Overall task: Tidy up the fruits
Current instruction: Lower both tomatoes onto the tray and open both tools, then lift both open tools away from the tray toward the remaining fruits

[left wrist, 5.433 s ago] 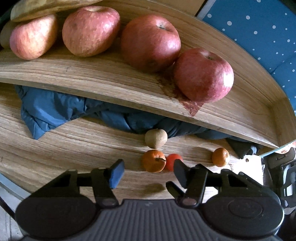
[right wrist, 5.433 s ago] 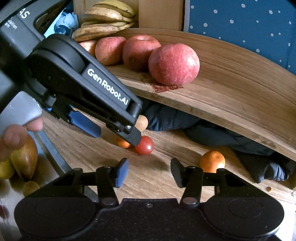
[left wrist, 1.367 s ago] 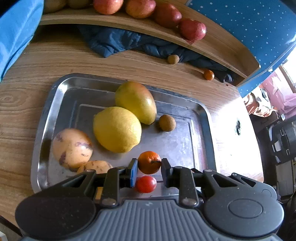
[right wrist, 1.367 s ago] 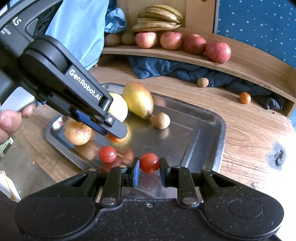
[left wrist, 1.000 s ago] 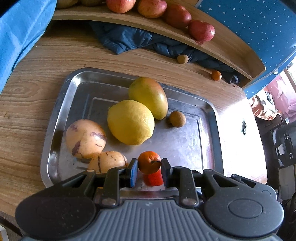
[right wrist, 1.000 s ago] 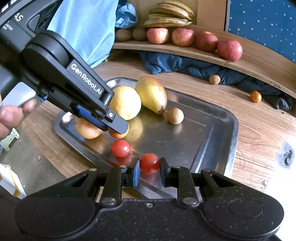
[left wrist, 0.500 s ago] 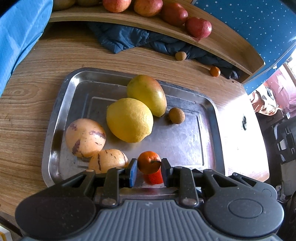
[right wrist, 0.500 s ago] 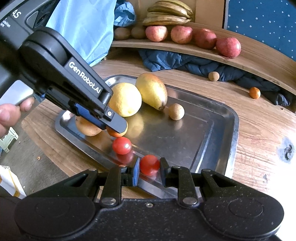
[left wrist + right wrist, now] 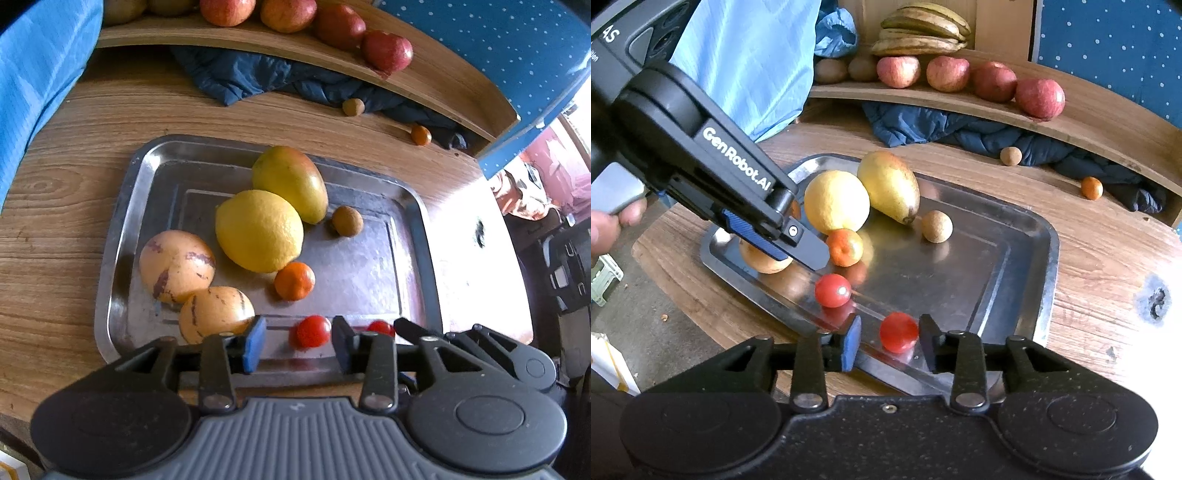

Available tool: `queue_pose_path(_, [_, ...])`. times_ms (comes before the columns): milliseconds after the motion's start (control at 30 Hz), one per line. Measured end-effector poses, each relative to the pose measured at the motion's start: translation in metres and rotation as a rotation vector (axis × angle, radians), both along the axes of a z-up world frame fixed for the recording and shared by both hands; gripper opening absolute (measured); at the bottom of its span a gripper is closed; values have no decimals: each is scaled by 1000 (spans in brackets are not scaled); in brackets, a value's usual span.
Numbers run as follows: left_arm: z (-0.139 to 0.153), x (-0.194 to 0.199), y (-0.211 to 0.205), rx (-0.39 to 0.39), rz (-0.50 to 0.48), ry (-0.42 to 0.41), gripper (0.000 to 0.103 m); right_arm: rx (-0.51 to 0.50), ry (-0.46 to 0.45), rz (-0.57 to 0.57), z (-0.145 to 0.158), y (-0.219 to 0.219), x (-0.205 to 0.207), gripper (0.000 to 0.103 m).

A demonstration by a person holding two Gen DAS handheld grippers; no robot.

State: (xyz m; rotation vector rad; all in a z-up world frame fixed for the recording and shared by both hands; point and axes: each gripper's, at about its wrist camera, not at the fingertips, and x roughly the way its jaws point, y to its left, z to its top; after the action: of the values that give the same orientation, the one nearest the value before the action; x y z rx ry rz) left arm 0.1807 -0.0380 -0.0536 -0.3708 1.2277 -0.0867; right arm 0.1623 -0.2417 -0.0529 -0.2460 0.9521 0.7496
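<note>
On the steel tray (image 9: 110, 258) lie a lemon (image 9: 258, 230), a mango (image 9: 290, 182), two striped yellow fruits and a small brown fruit. My left gripper (image 9: 297, 345) hovers over the tray's near rim with its jaws opening and nothing between the pads. The small orange (image 9: 294, 280) lies free just beyond them, beside the lemon. A cherry tomato (image 9: 312, 331) sits on the tray below. My right gripper (image 9: 890, 345) is also opening. A second cherry tomato (image 9: 898, 331) rests on the tray's near rim between its fingers, loose from the pads.
A curved wooden shelf (image 9: 1089, 122) behind the tray holds red apples (image 9: 1039, 98) and bananas (image 9: 919, 35). Under it lie a dark blue cloth (image 9: 960, 129), a small brown fruit (image 9: 1010, 156) and another small orange (image 9: 1092, 188). The table edge is close on the near side.
Both grippers' jaws have parted. The small orange has dropped from the left jaws onto the tray by the lemon. The right jaws have let go of the cherry tomato at the near rim.
</note>
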Motion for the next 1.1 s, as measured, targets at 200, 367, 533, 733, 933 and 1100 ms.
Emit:
queue_pose_path(200, [5,-5,-5,-12,-58,12,73,0,1,-13,5,-6,0,52])
queue_pose_path(367, [7,-9,-7,-7,-98,29,84,2,5,-27,10,-12,-2,63])
queue_pose_path(533, [8,-14,-10,28,-138,53,95,11,10,-53,16,-21,-4,76])
queue_pose_path(733, [8,-21,1,61,-128,78,98,14,9,-72,21,-26,-4,87])
queue_pose_path(933, [8,-31,15,71,-104,90,100,11,4,-66,24,-23,-2,94])
queue_pose_path(1100, [6,-37,27,99,-76,115,102,0,5,-44,24,-15,-1,99])
